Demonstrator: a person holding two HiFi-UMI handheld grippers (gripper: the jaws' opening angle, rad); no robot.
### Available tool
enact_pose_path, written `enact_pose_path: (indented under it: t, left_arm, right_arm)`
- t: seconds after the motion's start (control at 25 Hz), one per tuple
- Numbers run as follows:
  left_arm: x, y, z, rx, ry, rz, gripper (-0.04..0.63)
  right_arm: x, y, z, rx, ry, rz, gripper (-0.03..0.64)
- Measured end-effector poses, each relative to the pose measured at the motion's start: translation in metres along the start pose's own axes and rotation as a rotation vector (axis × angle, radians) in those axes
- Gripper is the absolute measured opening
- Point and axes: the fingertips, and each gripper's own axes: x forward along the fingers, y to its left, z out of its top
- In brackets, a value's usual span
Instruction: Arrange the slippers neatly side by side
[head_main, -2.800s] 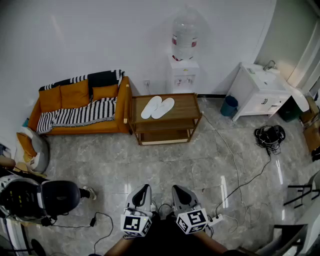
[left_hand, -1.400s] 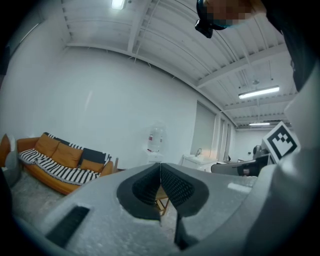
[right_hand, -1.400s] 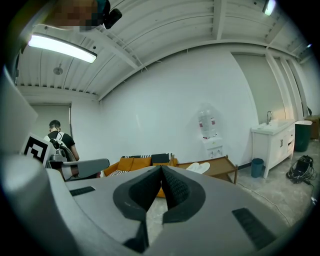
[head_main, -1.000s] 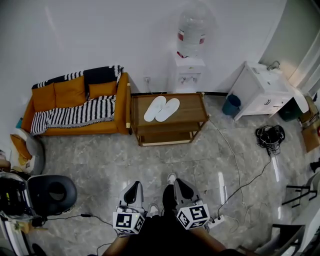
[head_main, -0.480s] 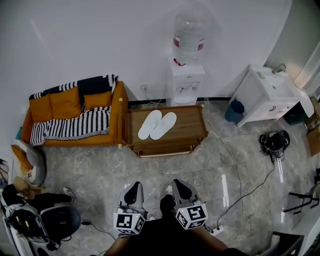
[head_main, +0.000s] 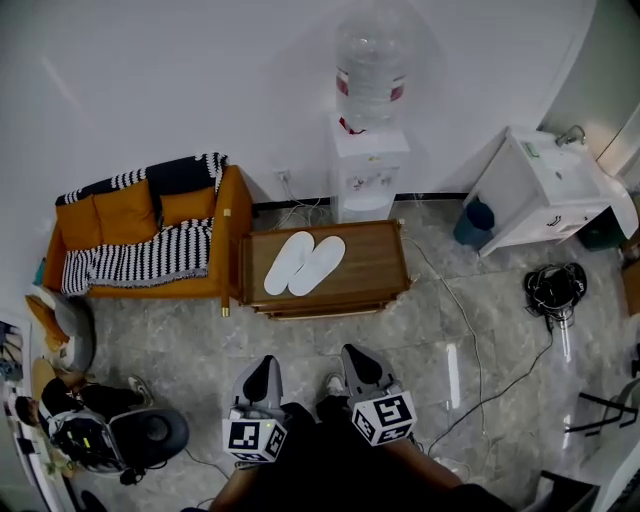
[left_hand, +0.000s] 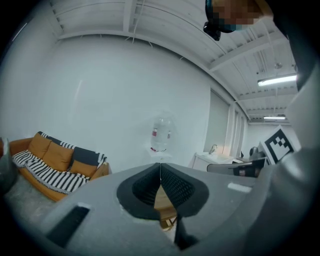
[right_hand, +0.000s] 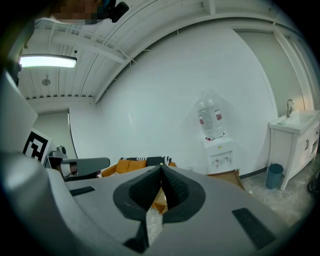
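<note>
Fingers (left_hand: 146, 188) of the left gripper (left_hand: 160, 168) are pressed together with nothing between them, and the fingers (right_hand: 176, 190) of the right gripper (right_hand: 161, 170) meet the same way, tip to tip, on nothing. From the head view the two grippers – left (head_main: 263, 363) and right (head_main: 351, 352) – are held low and close to the person's body, each with one marker cube, both pointing toward the wooden table (head_main: 373, 262) and well apart from it. Two white slippers lie on the tabletop: the left slipper (head_main: 288, 262) and the right slipper (head_main: 318, 265), side by side and touching along their length, both angled diagonally across the wood. One orange sofa (head_main: 218, 230) with a striped blanket (head_main: 135, 256) stands just beside the table's left end, and one water dispenser (head_main: 368, 178) carrying one bottle (head_main: 370, 65) stands behind it against the wall. One white sink cabinet (head_main: 545, 190) and one blue bin (head_main: 476, 220) are off to the right. Only the head view shows the slippers. The gripper views show what it does not – ceiling beams and a lit tube lamp (right_hand: 48, 61) overhead.
</note>
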Motion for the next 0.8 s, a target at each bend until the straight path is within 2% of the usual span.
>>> enact_pose_path:
  t: [0.28, 0.52, 0.8]
  left_arm:
    - [0.029, -0.004, 0.006, 0.01, -0.011, 0.032, 0.017]
    - [0.059, 0.006, 0.002, -0.002, 0.009, 0.013, 0.017]
    - [0.109, 0.037, 0.017, 0.005, 0.0, -0.019, 0.017]
  right_arm:
    - [0.023, -0.024, 0.0, 0.018, 0.033, 0.023, 0.012]
    - [0.052, -0.037, -0.008, 0.03, 0.055, 0.003, 0.012]
    - [0.11, -0.05, -0.001, 0.026, 0.07, -0.023, 0.012]
